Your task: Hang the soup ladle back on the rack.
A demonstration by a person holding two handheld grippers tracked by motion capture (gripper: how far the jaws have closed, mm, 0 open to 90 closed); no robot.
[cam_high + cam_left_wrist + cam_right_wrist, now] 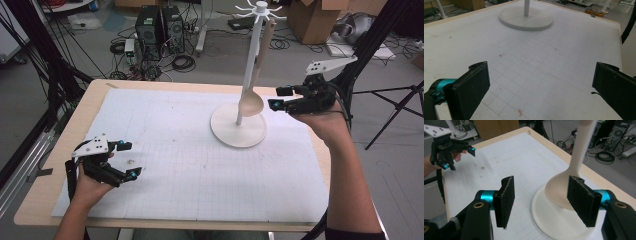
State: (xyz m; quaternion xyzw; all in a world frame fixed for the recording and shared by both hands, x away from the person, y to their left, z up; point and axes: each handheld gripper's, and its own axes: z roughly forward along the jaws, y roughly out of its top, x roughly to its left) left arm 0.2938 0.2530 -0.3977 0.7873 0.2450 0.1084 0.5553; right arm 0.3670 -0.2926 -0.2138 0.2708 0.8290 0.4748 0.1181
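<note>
A white hook stand (254, 55) rises from a round base (227, 134) at the table's far right. A pale wooden spoon (251, 101) hangs from one of its top hooks, bowl down, just above the base. My right gripper (276, 98) is open, its tips just to the right of the spoon's bowl. In the right gripper view the spoon's bowl (556, 187) shows between the two open jaws (541, 195), a little beyond them, over the base (549, 225). My left gripper (131, 159) is open and holds nothing, low over the near left of the mat. It faces the far base (525, 18).
A white gridded mat (200, 165) covers most of the wooden table (40, 190). Small specks (520, 111) lie on the mat near the left gripper. Computers, cables and boxes sit on the floor beyond the table. The other hand's gripper (449, 147) shows far off.
</note>
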